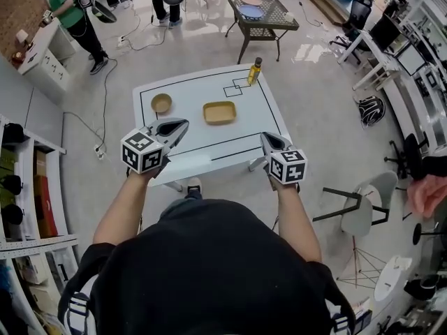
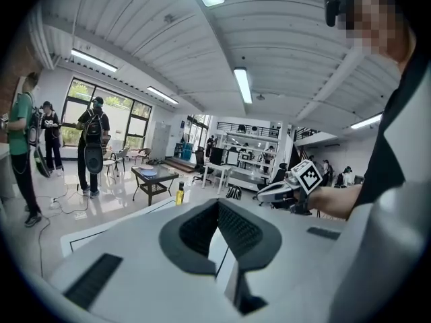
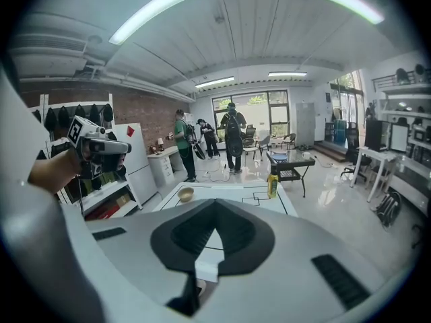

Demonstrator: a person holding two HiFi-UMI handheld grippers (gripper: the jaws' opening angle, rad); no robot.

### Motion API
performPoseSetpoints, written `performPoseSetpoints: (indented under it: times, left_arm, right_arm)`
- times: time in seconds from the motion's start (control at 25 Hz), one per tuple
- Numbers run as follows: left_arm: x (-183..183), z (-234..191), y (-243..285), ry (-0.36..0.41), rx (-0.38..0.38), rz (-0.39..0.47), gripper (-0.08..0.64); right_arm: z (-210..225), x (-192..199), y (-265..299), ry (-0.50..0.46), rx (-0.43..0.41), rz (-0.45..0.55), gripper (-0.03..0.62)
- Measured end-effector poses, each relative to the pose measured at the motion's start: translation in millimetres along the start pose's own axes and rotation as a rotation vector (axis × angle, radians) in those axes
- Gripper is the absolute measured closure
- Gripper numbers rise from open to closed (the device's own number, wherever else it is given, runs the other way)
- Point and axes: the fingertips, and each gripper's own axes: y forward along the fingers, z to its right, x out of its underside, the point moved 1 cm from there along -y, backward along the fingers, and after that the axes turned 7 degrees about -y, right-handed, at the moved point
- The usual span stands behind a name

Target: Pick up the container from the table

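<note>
White table (image 1: 188, 137) with black line markings is seen from above. The container (image 1: 219, 112) (tan, shallow, rectangular) is placed near the table's middle, with nothing touching it. A round bowl (image 1: 161, 103) is set to its left, apart from it. A yellow bottle (image 1: 255, 70) is stood upright at the far right corner, by small drawn squares.

The left gripper (image 1: 179, 125) is held over the near left edge of the table. Its jaws are together with nothing between them, and in the left gripper view they are seen meeting at the tip. The right gripper (image 1: 269, 140) is held over the near right edge, jaws likewise pressed together and empty, as shown in the right gripper view. Both grippers are held well short of the container.

Bowl and bottle are also caught past the jaws in the right gripper view; the container cannot be made out there. A dark side table (image 1: 262, 12) is seen beyond the white one, and people (image 1: 70, 5) are stood at the far left.
</note>
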Motion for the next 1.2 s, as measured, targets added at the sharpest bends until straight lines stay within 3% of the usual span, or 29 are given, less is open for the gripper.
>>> performPoseSetpoints:
  times: [0.84,1.2]
  left_arm:
    - [-6,-99,45,-0.055,0.012,-0.068,0.552]
    - [1,-144,53,-0.095,0.008,-0.088,0.552]
  right_arm:
    - [27,-14,104,0.038,-0.019,-0.073,0.588]
    - [17,-15,156,0.02,-0.06,-0.133,0.588]
